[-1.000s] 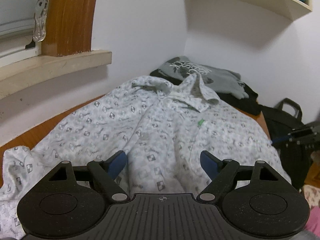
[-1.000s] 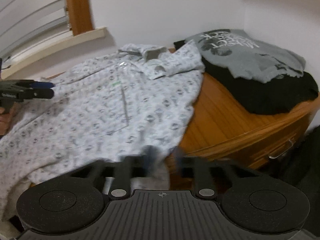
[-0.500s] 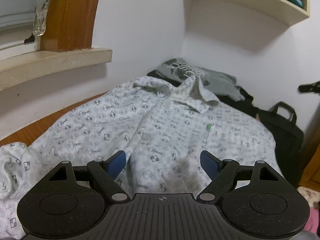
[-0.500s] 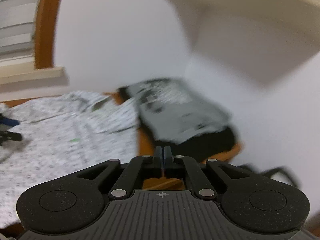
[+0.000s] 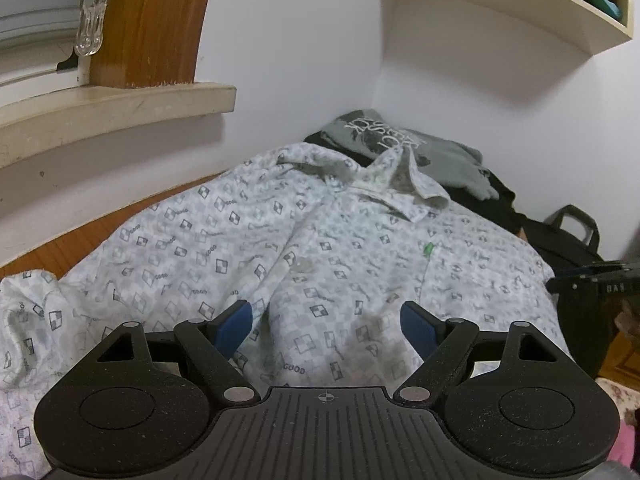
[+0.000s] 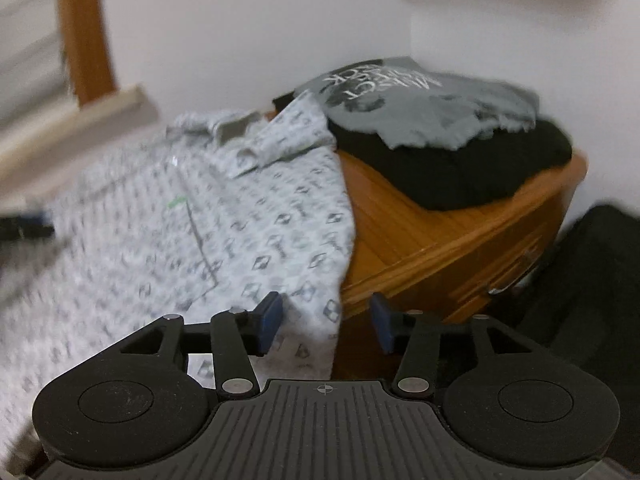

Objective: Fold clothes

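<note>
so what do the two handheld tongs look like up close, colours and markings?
Both look alike. The left tongs and right tongs each have a matte black, speckled plastic body with a ribbed centre plate bearing a small crosshair mark, two round disc housings, black linkage arms with silver pivot pins, and blue pads on the fingertips. No cables or sleeves are visible.

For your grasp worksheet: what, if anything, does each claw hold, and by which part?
Nothing is held. The left claw stands open over the patterned shirt; the right claw, just opening, straddles its hanging edge without pinching.
</note>
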Demonstrator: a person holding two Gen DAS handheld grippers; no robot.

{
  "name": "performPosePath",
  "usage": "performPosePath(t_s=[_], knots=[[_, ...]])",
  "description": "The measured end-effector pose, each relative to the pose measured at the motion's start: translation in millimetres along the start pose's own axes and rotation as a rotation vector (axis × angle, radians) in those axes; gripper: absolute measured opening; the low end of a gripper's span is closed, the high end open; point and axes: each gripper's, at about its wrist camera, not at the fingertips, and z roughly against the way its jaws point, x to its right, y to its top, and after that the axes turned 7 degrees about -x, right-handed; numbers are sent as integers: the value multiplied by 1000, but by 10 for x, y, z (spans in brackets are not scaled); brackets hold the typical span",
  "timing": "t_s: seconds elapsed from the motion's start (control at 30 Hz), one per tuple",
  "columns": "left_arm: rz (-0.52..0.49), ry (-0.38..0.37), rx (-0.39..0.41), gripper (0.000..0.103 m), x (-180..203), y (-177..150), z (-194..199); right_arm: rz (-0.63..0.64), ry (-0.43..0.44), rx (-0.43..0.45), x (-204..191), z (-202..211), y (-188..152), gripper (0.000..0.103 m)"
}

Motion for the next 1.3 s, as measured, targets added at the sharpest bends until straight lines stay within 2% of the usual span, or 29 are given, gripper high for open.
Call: performPosePath(t_s=[0.03,0.07,0.1,0.17,0.23,0.4,0.47,0.57,0.67,0.73,0.8,0.9,1.07,1.23,1.3], knots=[[-1,1,-1,84,0,-3,-3,-37,49,10,74,-22,-7,28],[-2,2,-1,84,0,-4,-6,-64,99,23,125,-40,-23,11],[-2,2,-2,84,1,-6,-8,-68,114,33,127,-38,-33,4],[-3,4,-1,84,5,-11,-7,-47,87,50,66,3,-26,2],[-2,3,-1,84,3,-16,-9,-14,23,78,-28,127,32,1],[1,-6,1,84,-23,-22,-18,109,-121,179,-352,761,541,1],[2,-10,-3,84,-28,-21,-25,208,-201,191,-559,950,747,1],[1,-10,-11,84,-30,-20,-36,314,-315,149,-801,950,922,1],[3,-12,-17,84,-34,-22,-43,342,-380,11,-828,647,912,6],[6,-12,-18,84,-37,-24,-41,291,-381,-49,-696,450,847,19],[9,-14,-21,84,-46,-20,-44,233,-364,-58,-541,307,813,35],[9,-11,-28,84,-51,-19,-53,164,-306,-44,-382,114,848,36],[13,-8,-32,84,-63,-16,-64,155,-177,-11,-262,-406,975,36],[8,-4,-38,84,-48,-32,-55,195,-81,-80,-166,-1038,1246,36],[11,-4,-42,84,-46,-41,-49,221,-60,-123,-146,-1196,1395,41]])
